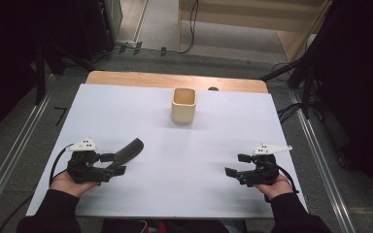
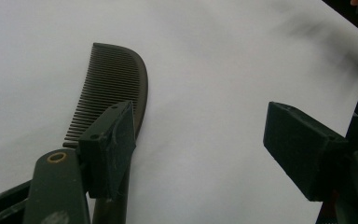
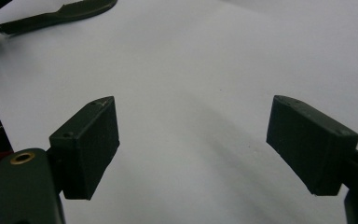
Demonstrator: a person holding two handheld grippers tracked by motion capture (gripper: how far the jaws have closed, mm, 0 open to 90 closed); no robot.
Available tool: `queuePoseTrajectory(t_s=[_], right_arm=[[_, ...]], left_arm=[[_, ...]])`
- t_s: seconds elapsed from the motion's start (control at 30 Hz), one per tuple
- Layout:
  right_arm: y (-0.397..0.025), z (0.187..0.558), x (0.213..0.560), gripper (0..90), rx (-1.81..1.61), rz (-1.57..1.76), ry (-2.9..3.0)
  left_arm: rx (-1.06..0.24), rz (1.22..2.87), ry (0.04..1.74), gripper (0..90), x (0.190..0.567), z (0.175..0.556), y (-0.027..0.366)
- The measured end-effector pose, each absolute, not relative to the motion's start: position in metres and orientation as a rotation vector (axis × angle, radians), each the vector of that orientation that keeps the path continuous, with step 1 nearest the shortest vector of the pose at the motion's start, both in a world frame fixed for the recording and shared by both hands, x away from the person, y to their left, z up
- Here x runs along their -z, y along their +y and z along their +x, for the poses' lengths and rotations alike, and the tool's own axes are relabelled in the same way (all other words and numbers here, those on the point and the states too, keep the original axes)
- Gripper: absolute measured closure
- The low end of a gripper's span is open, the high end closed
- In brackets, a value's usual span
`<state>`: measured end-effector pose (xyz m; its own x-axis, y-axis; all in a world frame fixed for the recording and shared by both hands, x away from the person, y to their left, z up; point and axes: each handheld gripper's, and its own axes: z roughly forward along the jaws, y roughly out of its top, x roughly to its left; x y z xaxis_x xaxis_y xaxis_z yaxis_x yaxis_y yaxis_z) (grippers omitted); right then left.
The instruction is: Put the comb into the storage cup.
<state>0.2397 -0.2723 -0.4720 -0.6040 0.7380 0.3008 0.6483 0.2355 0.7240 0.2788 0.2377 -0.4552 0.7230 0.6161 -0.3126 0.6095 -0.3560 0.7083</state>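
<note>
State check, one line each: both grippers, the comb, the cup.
Left gripper: jaws wide open, one jaw over the comb's handle, nothing clamped.
Right gripper: jaws wide open, empty, above bare sheet.
Dark curved plastic comb: lying flat on the white sheet, not gripped.
Cream square cup: upright, open top, looks empty, apart from both grippers.

Dark comb [image 2: 121,84], cream cup [image 1: 183,105]

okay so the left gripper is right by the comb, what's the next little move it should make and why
Probably shift the left gripper sideways so the comb sits between its jaws, then close. The jaws stand wide open, and the comb's handle lies under one jaw rather than in the gap, flat on the white table. The right gripper is open and far off.
</note>
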Motion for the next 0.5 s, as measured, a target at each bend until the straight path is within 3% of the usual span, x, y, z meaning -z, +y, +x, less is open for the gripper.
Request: queuePoseTrajectory(t_s=[0.5], right_arm=[[-0.2685,0.2440,0.4734,15.3,-1.284,1.293,2.410]], left_arm=[[-0.010,1.999,0.942,25.5,0.4546,0.2845,0.2414]])
